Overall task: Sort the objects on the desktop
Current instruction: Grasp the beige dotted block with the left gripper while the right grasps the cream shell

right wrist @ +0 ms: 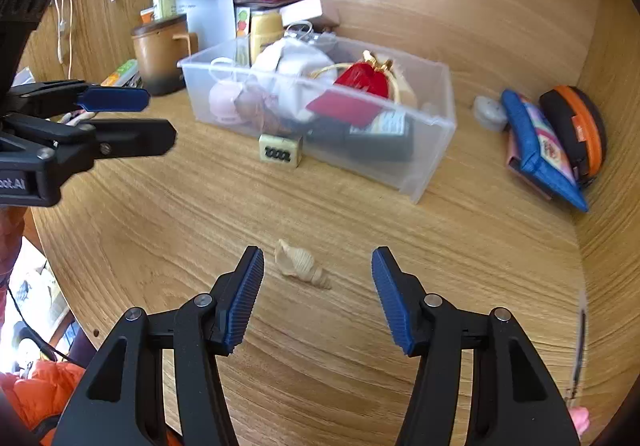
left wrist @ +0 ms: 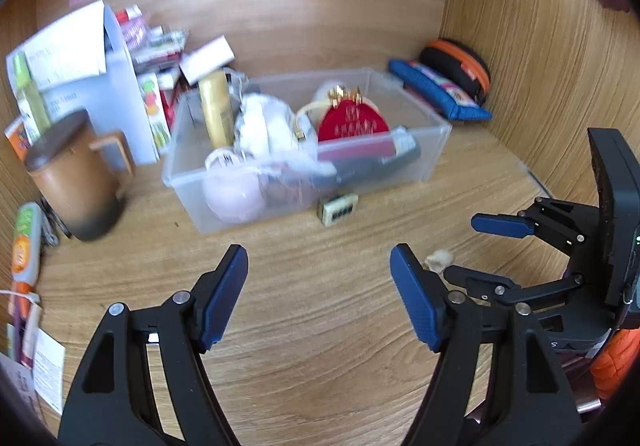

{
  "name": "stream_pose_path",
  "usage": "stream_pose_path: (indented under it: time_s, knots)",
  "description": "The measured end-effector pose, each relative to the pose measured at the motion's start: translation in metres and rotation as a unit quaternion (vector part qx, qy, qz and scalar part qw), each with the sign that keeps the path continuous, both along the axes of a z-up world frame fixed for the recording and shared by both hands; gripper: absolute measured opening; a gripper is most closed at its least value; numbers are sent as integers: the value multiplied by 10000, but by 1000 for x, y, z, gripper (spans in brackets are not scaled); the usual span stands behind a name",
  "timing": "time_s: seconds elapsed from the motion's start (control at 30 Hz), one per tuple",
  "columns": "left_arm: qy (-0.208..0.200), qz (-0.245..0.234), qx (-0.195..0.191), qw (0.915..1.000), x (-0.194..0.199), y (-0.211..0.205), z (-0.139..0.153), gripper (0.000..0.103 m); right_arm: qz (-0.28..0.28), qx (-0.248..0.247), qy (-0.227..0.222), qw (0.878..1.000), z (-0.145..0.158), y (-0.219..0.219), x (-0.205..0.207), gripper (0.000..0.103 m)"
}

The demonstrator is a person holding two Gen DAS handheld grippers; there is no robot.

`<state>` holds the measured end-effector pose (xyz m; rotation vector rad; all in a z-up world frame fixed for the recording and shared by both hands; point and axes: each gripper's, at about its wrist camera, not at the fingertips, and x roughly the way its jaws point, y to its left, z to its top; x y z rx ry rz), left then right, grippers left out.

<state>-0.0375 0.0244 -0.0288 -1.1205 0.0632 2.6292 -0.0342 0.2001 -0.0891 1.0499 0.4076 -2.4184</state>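
A clear plastic bin stands on the wooden desk, filled with a red pouch, a gold tube, a pink round thing and other bits. A small cream tile lies against its front wall. A beige spiral seashell lies on the desk just ahead of my right gripper, which is open and empty. My left gripper is open over bare desk, nothing between its fingers.
A brown lidded mug and stacked papers and boxes stand at the left. A blue pouch and a black-orange case lean on the right wall. A grey stone lies beside them.
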Motion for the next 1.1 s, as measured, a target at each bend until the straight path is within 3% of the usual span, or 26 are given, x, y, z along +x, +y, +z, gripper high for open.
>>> stream_pose_path:
  time_s: [0.13, 0.3, 0.43, 0.53, 1.1]
  knots:
    - [-237, -48, 69, 9997, -9, 2, -14, 73, 87, -28, -70, 9999, -6, 0, -2, 51]
    - [-478, -26, 59, 9988, -23, 7, -27, 73, 255, -34, -138, 9996, -8, -4, -6, 35]
    - [-642, -65, 124, 9978, -34, 10, -32, 73, 427, 68, -138, 9990, -12, -10, -5, 32]
    - [-694, -29, 115, 9975, -42, 13, -35, 73, 523, 89, -156, 9985, -15, -14, -7, 22]
    - [-954, 168, 11, 9953, -86, 30, -47, 73, 396, -240, 94, 9989, 11, 10, -16, 21]
